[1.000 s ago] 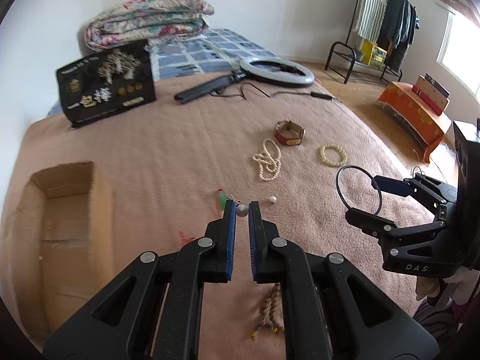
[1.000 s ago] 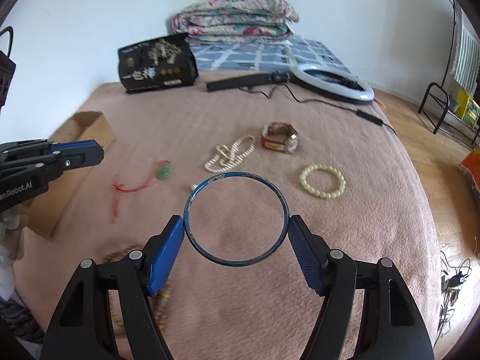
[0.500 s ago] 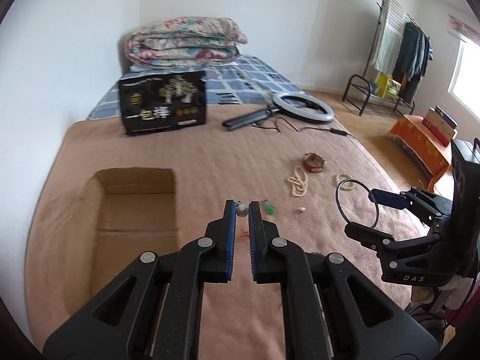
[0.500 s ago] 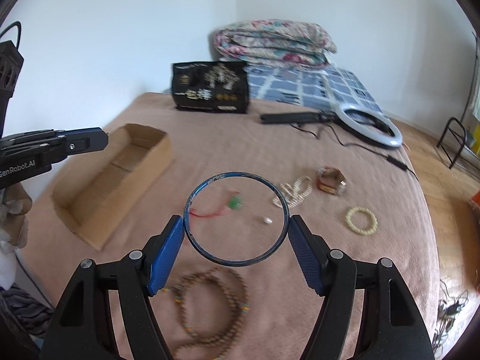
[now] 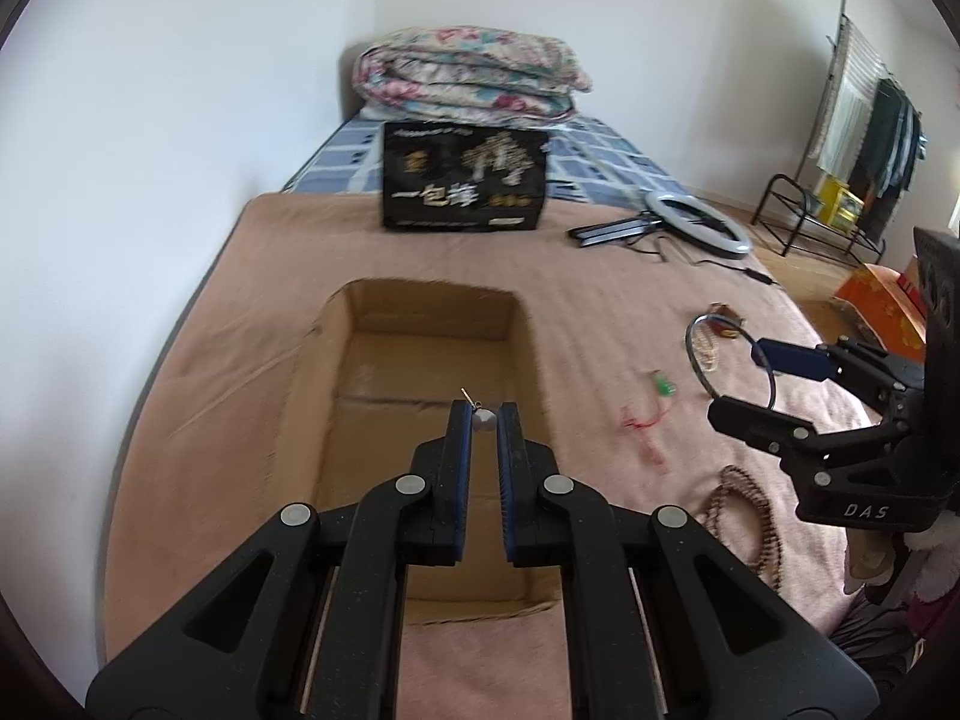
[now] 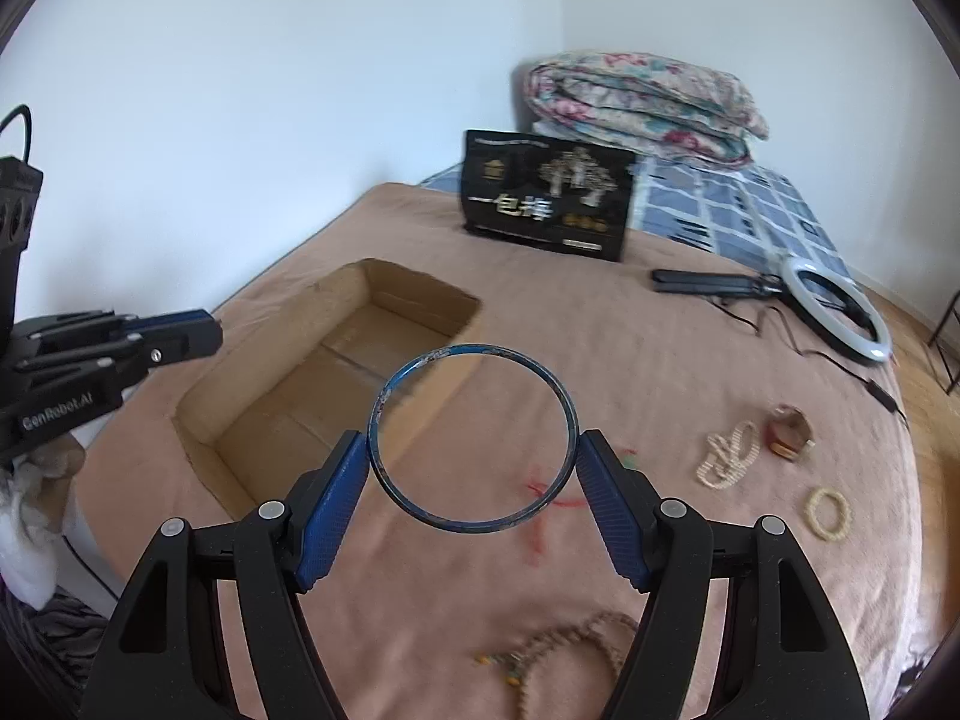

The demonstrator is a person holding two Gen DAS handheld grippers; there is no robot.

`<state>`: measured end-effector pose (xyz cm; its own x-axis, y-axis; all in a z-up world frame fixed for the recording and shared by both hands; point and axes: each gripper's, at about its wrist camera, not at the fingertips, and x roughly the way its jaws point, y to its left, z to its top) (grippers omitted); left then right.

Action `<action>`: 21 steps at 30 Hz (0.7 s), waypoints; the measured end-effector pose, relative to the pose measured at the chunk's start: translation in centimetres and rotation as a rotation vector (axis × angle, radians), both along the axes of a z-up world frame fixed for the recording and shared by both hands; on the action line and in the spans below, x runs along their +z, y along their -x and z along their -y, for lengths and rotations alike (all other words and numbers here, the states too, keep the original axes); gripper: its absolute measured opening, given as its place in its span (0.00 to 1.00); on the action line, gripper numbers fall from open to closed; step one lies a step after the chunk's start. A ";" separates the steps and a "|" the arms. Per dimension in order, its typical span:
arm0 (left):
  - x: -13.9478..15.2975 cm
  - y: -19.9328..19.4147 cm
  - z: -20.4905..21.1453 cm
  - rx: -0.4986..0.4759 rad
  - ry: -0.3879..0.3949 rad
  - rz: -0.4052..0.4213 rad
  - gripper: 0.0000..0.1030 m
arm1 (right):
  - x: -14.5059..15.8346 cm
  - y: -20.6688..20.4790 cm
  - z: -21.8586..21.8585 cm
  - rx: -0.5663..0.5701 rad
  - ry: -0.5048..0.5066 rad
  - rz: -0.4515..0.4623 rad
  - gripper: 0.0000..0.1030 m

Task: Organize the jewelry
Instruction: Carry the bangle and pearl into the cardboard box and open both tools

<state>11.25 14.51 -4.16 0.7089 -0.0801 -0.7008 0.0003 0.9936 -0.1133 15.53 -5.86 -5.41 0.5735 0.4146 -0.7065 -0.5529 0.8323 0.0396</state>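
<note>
A bed (image 5: pixel 228 360) under a tan blanket fills the room's corner. At left an open cardboard box (image 5: pixel 420 360) sits on it. The left claw (image 5: pixel 485 420) hangs above the box, clamped on a small pearl earring (image 5: pixel 483 418). Further right, a red-corded green pendant (image 5: pixel 663 385) lies on the blanket. The right claw (image 6: pixel 471 459) grips a blue bangle (image 6: pixel 384 402) above the blanket, beside the box.

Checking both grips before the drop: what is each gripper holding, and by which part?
Left gripper: a pearl earring, pinched at the bead. Right gripper: a blue bangle, clamped across its outer rim.
</note>
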 end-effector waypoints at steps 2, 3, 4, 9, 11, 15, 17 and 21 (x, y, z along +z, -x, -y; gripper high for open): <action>-0.6 0.1 -1.1 0.016 0.006 -0.012 0.06 | -0.3 -0.2 -1.7 0.022 0.009 -0.004 0.69; -0.9 0.1 -1.7 0.026 0.011 -0.023 0.06 | -0.4 -0.3 -2.4 0.031 0.015 -0.005 0.69; -1.3 0.2 -2.2 0.035 0.015 -0.035 0.06 | -0.5 -0.3 -2.9 0.038 0.019 -0.006 0.69; -2.3 0.4 -3.8 0.064 0.015 -0.061 0.06 | -1.3 -0.8 -5.9 0.075 0.037 -0.023 0.69; -2.8 0.4 -4.0 0.069 0.020 -0.076 0.06 | -1.8 -1.1 -7.0 0.085 0.044 -0.031 0.69; -3.5 0.3 -4.0 0.062 0.008 -0.091 0.06 | -2.5 -1.8 -8.6 0.095 0.058 -0.044 0.69; -3.7 0.3 -4.2 0.063 0.008 -0.094 0.06 | -2.8 -2.0 -9.2 0.094 0.063 -0.050 0.69; -3.8 0.3 -4.6 0.072 0.017 -0.097 0.06 | -3.3 -2.5 -10.2 0.095 0.069 -0.059 0.69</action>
<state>10.96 19.09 -7.96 0.6424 -0.0442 -0.7651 -0.0826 0.9885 -0.1264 18.08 4.30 -8.68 0.4903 0.4140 -0.7669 -0.6275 0.7784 0.0190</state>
